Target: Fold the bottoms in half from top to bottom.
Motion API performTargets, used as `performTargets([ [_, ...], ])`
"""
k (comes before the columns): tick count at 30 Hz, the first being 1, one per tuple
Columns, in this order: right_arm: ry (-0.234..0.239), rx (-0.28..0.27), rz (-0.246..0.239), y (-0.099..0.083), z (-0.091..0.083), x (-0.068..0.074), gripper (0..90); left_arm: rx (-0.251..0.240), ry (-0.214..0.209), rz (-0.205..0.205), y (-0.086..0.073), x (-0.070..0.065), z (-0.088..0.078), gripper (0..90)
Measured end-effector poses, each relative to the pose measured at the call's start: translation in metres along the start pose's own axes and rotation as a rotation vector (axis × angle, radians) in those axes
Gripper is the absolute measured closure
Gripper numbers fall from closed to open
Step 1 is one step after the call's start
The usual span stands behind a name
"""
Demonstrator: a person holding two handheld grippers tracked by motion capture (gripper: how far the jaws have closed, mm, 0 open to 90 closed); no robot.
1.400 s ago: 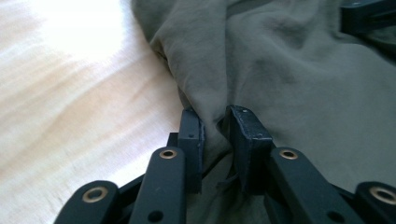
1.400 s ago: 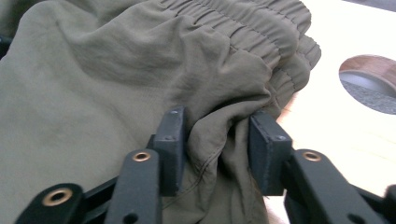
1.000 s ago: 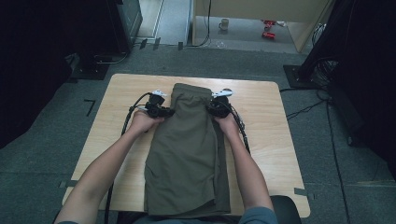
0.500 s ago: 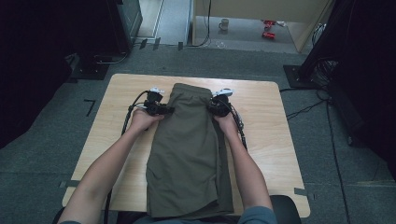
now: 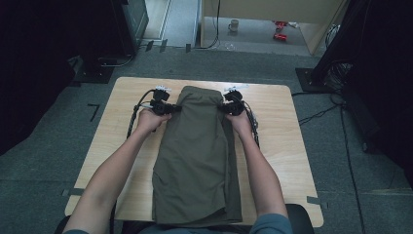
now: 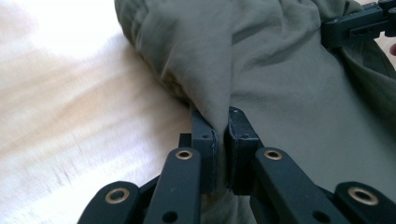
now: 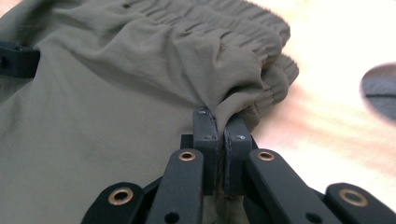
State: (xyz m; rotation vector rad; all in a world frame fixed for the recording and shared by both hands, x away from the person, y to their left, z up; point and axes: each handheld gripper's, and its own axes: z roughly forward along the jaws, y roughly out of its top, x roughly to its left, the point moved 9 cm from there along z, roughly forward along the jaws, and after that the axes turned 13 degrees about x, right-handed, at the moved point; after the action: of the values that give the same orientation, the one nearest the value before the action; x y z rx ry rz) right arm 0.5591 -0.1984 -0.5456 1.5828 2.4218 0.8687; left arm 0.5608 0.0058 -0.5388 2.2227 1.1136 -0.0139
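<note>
You've got the olive trousers (image 5: 197, 156) lying lengthwise on the bench (image 5: 282, 146), waistband at the far end. Left gripper (image 6: 219, 135) and right gripper (image 7: 222, 128) both clenched on waistband-corner fabric. Grasp step done; next, lift both evenly to fold towards you.

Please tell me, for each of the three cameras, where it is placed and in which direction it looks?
High view: above the person's side, looking forward and down on the table; both forearms, left gripper, right gripper.
Left gripper view: rides the left gripper, jaws pinching the trousers; right gripper beyond.
Right gripper view: rides the right gripper, pinching near the waistband.
All share the trousers.
</note>
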Motion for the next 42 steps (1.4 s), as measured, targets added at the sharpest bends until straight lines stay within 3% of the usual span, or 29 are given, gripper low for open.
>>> performTargets([
  [5,-0.002,-0.044,-0.001,0.017,-0.016,0.000,86.8,-0.090,0.000,0.003,0.020,-0.001,-0.018,85.1],
  [7,0.011,-0.068,0.010,0.025,-0.024,0.001,86.7,-0.084,0.004,0.010,0.028,0.000,-0.025,85.0],
  [10,-0.008,-0.093,-0.021,0.042,-0.039,0.004,86.5,-0.129,0.013,0.019,0.045,0.000,-0.043,84.9],
  [11,-0.015,-0.106,-0.026,0.049,-0.048,0.006,86.6,-0.165,0.020,0.025,0.054,-0.001,-0.053,84.9],
  [14,-0.040,-0.216,-0.063,0.073,-0.077,0.011,86.0,-0.266,0.050,0.073,0.073,-0.008,-0.080,84.7],
  [15,-0.057,-0.253,-0.083,0.080,-0.088,0.014,86.0,-0.282,0.051,0.081,0.076,-0.010,-0.085,84.7],
  [17,-0.087,-0.265,-0.100,0.086,-0.099,0.018,86.0,-0.283,0.043,0.091,0.077,-0.015,-0.092,84.4],
  [20,-0.117,-0.226,-0.122,0.082,-0.099,0.024,86.1,-0.232,0.057,0.110,0.061,-0.017,-0.088,84.2],
  [25,-0.089,-0.182,-0.160,0.055,-0.088,0.035,86.0,-0.184,0.039,0.119,0.033,-0.019,-0.083,84.2],
  [29,-0.077,-0.149,-0.190,0.031,-0.084,0.045,85.9,-0.136,0.063,0.171,0.011,-0.029,-0.081,84.2],
  [34,-0.031,-0.142,-0.193,0.007,-0.089,0.053,85.5,-0.142,0.034,0.181,-0.009,-0.045,-0.089,84.2],
  [39,0.000,-0.140,-0.204,-0.017,-0.096,0.061,84.9,-0.138,0.045,0.233,-0.029,-0.063,-0.093,83.8],
  [42,0.014,-0.130,-0.207,-0.032,-0.096,0.065,84.6,-0.133,0.018,0.231,-0.044,-0.072,-0.093,83.6],
])
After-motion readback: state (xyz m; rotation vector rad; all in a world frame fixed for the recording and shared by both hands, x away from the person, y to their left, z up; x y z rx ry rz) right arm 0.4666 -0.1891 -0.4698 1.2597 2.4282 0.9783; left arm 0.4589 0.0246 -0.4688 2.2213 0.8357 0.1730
